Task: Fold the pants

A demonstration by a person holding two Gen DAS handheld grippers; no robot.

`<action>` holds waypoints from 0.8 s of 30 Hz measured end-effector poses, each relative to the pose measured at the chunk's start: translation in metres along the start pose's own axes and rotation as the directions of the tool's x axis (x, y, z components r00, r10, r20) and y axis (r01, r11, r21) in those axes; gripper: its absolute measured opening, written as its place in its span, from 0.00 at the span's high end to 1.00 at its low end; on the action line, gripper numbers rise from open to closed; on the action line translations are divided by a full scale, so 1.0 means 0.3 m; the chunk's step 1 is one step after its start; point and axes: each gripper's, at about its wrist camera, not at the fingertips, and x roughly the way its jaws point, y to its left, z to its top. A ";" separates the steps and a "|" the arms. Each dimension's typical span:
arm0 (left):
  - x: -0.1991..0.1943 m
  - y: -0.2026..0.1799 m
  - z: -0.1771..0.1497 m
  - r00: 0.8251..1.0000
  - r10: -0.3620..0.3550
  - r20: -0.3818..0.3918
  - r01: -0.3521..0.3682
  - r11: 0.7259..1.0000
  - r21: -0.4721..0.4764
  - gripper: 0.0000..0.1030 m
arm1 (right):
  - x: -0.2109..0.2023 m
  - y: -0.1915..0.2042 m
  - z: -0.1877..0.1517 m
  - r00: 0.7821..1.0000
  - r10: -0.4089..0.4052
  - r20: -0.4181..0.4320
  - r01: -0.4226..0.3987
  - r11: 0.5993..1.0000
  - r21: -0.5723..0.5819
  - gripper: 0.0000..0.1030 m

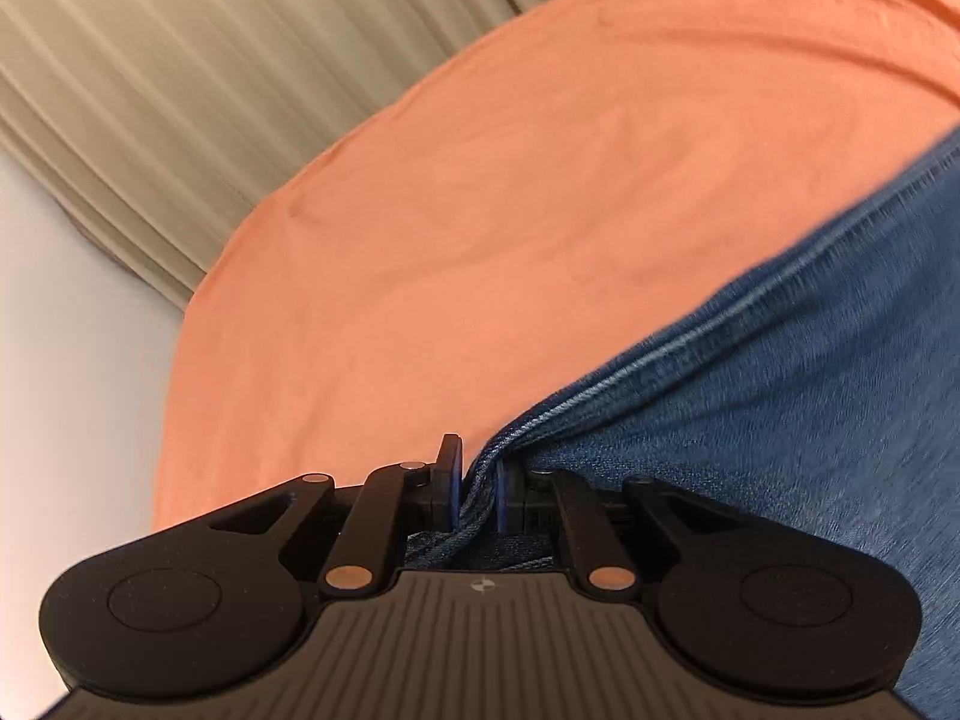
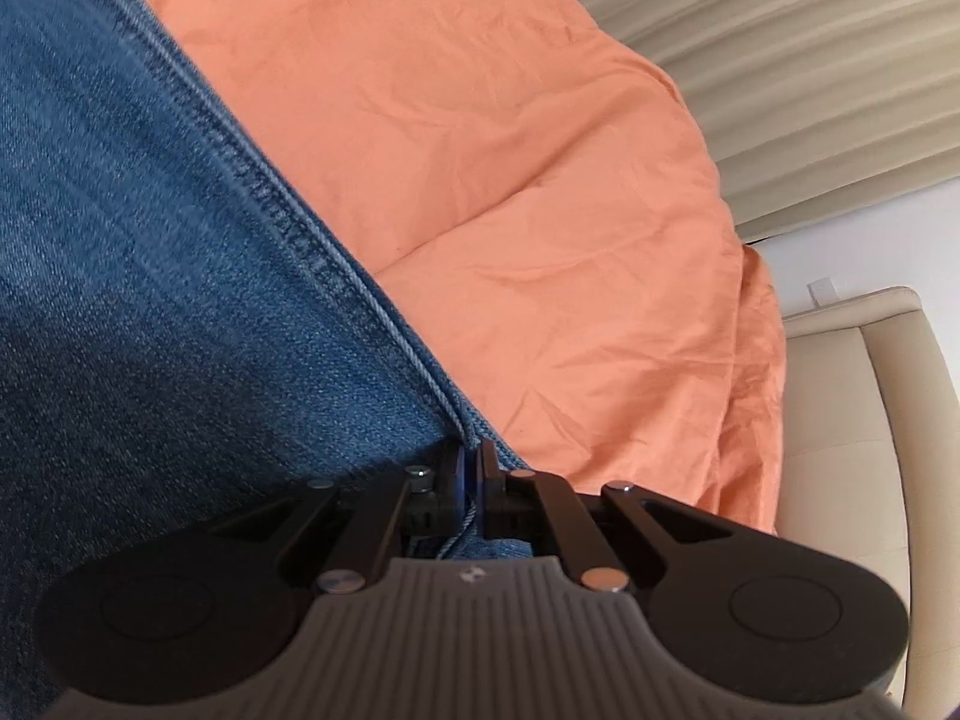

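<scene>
Blue denim pants [image 1: 810, 360] fill the right side of the left wrist view and lie over an orange sheet [image 1: 480, 210]. My left gripper [image 1: 477, 492] is shut on the seamed edge of the pants, the denim pinched between its fingers. In the right wrist view the pants [image 2: 150, 270] fill the left side. My right gripper [image 2: 473, 480] is shut on the stitched edge of the pants, with the fabric bunched between its fingers. The rest of the pants is out of frame.
The orange sheet [image 2: 540, 180] covers the surface under the pants. Beige pleated curtains [image 1: 210, 90] hang behind it, also in the right wrist view [image 2: 810, 60]. A cream leather chair [image 2: 852, 420] stands at the right beside the sheet's edge. A white wall [image 1: 60, 360] shows at the left.
</scene>
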 end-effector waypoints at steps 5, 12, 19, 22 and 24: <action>0.065 -0.025 0.023 0.997 0.006 -0.078 -0.005 1.000 0.021 0.88 | -0.040 -0.013 0.023 0.999 -0.043 -0.014 0.044 0.998 0.043 1.00; 0.104 0.019 0.015 0.996 0.012 -0.089 -0.012 1.000 0.002 0.48 | -0.033 -0.004 0.049 0.997 -0.066 -0.042 0.069 0.995 0.066 1.00; -0.051 0.111 0.015 0.999 -0.044 -0.028 0.043 0.998 -0.056 0.06 | -0.095 -0.067 0.063 1.000 -0.004 -0.022 0.008 0.977 0.215 0.56; -0.134 0.216 -0.005 0.996 -0.090 -0.013 0.088 0.986 -0.140 0.08 | -0.200 -0.101 0.072 0.999 0.050 0.012 -0.051 0.951 0.304 0.56; -0.212 0.271 -0.043 0.995 -0.103 -0.008 0.099 0.974 -0.203 0.08 | -0.288 -0.107 0.075 0.991 0.122 0.052 -0.133 0.918 0.374 0.56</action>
